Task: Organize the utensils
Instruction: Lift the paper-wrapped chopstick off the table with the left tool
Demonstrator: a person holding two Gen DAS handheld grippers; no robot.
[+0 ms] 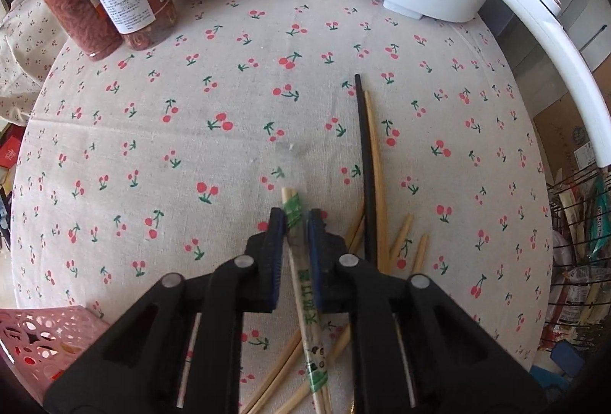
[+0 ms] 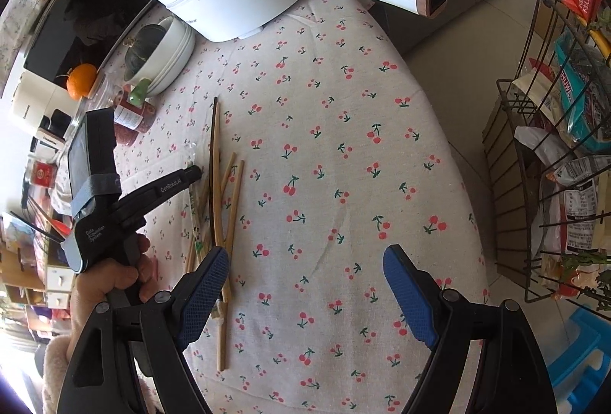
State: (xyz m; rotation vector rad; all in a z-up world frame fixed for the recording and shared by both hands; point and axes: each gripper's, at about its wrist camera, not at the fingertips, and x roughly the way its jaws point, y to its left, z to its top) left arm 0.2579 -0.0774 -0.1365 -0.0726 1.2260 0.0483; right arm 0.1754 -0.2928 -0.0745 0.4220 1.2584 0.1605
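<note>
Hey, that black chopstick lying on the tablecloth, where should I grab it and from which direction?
Grip the black chopstick near its far end, coming straight down from above. It lies flat, and that end pokes past the bamboo chopstick alongside it, so a claw can straddle it there, fingers across its length.

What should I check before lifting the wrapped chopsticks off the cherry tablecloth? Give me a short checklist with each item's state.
1. Left gripper closed on the wrapped chopsticks: ok.
2. Grip near the middle: not ok, it sits close to one end.
3. Loose bamboo chopsticks clear of the wrapped pair: not ok, some cross under it.
4. Right gripper open and empty: ok.
5. Pink basket within reach: cannot tell.
</note>
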